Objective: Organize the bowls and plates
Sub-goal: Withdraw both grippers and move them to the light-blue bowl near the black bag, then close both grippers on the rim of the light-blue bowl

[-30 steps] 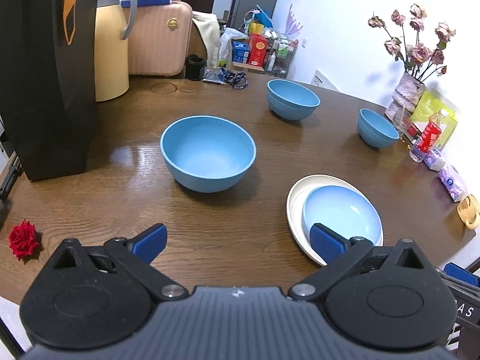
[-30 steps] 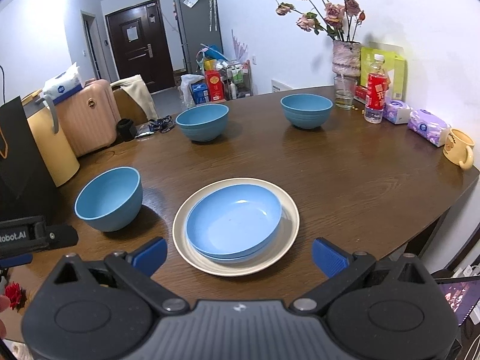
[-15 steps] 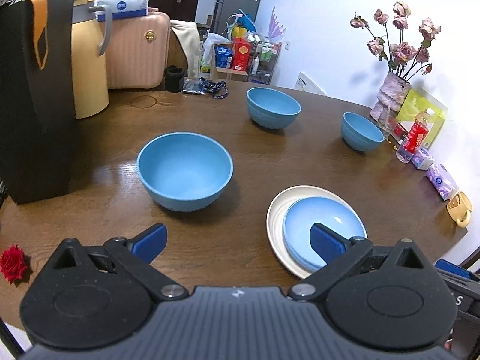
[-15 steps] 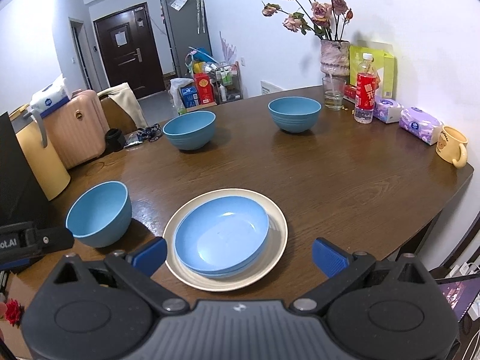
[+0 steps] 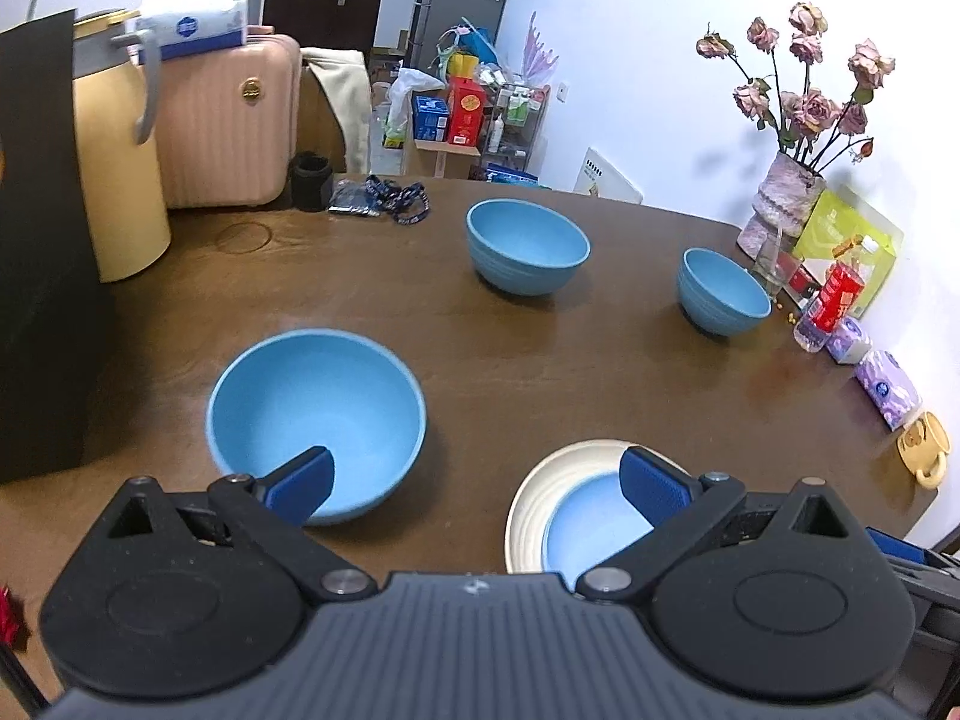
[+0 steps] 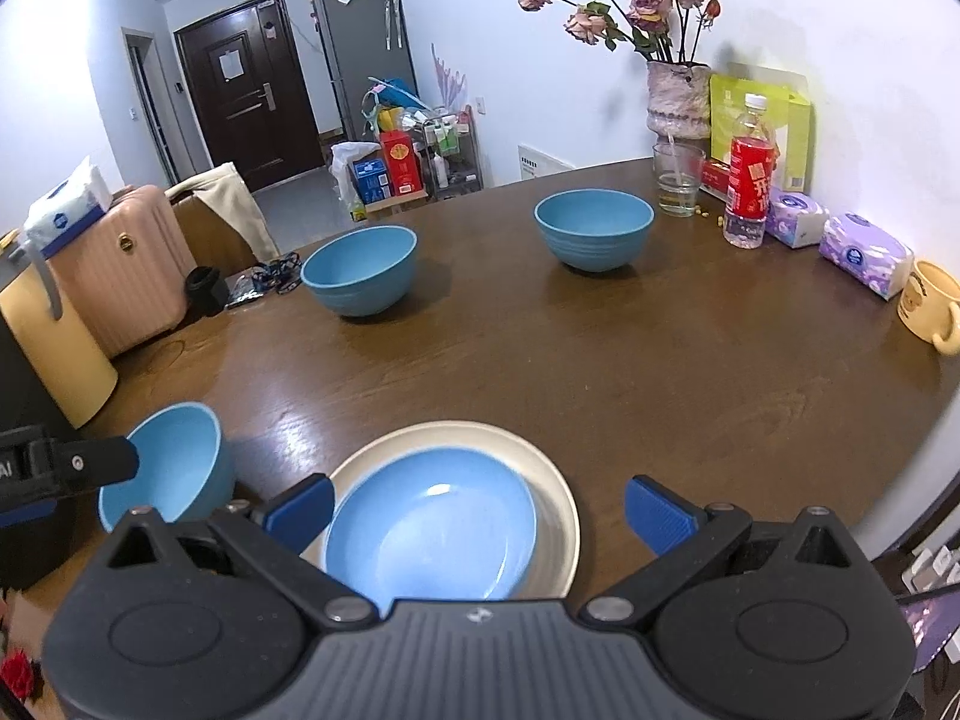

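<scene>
Three blue bowls stand apart on the brown table: a near one [image 5: 315, 414] [image 6: 174, 462], a middle one [image 5: 528, 252] [image 6: 360, 276] and a far one [image 5: 723, 291] [image 6: 594, 228]. A shallow blue plate [image 6: 432, 522] [image 5: 591, 531] lies on a cream plate [image 6: 549, 474] [image 5: 540, 486] near the front edge. My left gripper [image 5: 474, 480] is open, hovering between the near bowl and the plates. Above the stacked plates, my right gripper [image 6: 477, 510] is also open and holds nothing.
A black bag [image 5: 42, 300], a yellow bin [image 5: 117, 180] and a pink suitcase [image 5: 228, 126] stand at the left. A flower vase [image 6: 678, 99], a glass [image 6: 678, 180], a red bottle [image 6: 747, 180], tissue packs [image 6: 864, 252] and a yellow mug [image 6: 930, 306] line the right edge.
Both grippers have pulled back and risen, so the bowls and plates sit lower and nearer the fingers in view. Nothing on the table has moved.
</scene>
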Motion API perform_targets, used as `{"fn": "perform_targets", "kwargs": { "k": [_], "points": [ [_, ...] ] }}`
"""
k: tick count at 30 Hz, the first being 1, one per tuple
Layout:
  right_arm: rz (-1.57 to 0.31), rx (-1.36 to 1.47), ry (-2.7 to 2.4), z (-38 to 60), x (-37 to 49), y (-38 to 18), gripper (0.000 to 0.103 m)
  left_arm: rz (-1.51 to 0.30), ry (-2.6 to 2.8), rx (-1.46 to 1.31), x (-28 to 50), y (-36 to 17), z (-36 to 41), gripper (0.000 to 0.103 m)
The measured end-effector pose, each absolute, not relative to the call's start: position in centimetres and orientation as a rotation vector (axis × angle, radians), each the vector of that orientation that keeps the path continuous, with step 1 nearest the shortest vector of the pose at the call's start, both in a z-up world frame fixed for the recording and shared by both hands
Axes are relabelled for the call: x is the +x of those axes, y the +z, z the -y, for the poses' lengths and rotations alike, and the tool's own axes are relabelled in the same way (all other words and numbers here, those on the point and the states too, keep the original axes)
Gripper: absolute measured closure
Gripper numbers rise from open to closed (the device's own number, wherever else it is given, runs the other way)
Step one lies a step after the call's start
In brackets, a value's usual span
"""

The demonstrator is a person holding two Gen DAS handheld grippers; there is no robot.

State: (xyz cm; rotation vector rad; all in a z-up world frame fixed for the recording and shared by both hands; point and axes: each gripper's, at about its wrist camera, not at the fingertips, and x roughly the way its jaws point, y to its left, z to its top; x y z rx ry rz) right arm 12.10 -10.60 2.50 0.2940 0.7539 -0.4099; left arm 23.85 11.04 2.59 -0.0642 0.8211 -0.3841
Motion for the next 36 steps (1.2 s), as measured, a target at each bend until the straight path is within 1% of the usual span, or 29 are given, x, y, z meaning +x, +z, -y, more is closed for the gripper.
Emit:
{"fn": "perform_targets", "kwargs": {
  "k": [10, 25, 36],
  "points": [
    [-0.774, 0.313, -0.452, 12.8, 16.2, 1.7, 0.0, -0.834, -0.417, -0.044, 28.1, 2.1, -9.0, 0.0],
    [-0.836, 0.3, -0.393, 13.9, 21.0, 2.0, 0.0, -0.85, -0.381, -0.058, 30.8, 2.6, -8.4, 0.0],
    [-0.865, 0.284, -0.259, 17.5, 28.2, 2.8, 0.0, -0.872, -0.272, -0.102, 33.7, 3.4, -6.6, 0.0]
  ]
}}
